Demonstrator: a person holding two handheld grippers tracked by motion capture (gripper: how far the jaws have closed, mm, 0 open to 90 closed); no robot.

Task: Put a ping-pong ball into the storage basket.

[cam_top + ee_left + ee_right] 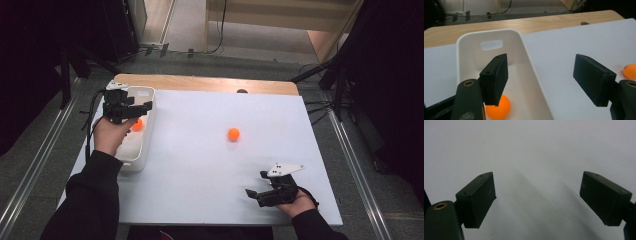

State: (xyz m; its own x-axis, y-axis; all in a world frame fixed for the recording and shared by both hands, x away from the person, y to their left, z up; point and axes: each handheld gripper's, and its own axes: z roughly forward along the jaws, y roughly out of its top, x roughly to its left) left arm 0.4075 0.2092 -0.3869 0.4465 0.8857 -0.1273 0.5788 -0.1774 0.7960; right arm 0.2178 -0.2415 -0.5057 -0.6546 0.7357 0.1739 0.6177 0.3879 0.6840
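Left claw (145, 106) hangs over the white bin (148, 131) at the worktop's left edge, jaws apart with nothing between them; one orange ball (498, 107) lies on the bin floor below the left jaw, apart from both pads, so I judge it delivered. Right claw (256, 183) sits low near the front right of the white worktop (200, 170), jaws spread wide and empty; its own view gives bare white surface ahead.

The second orange ball (233, 133) rests free on the worktop, right of centre, well apart from the bin and from both claws; being round, it offers no long axis to align with. From my right claw it lies further up the worktop and slightly to the left; from my left claw it lies across to the right, beyond the bin wall. I judge the right hand the nearer; the coming reach turns on carrying that claw forward and straddling the ball.
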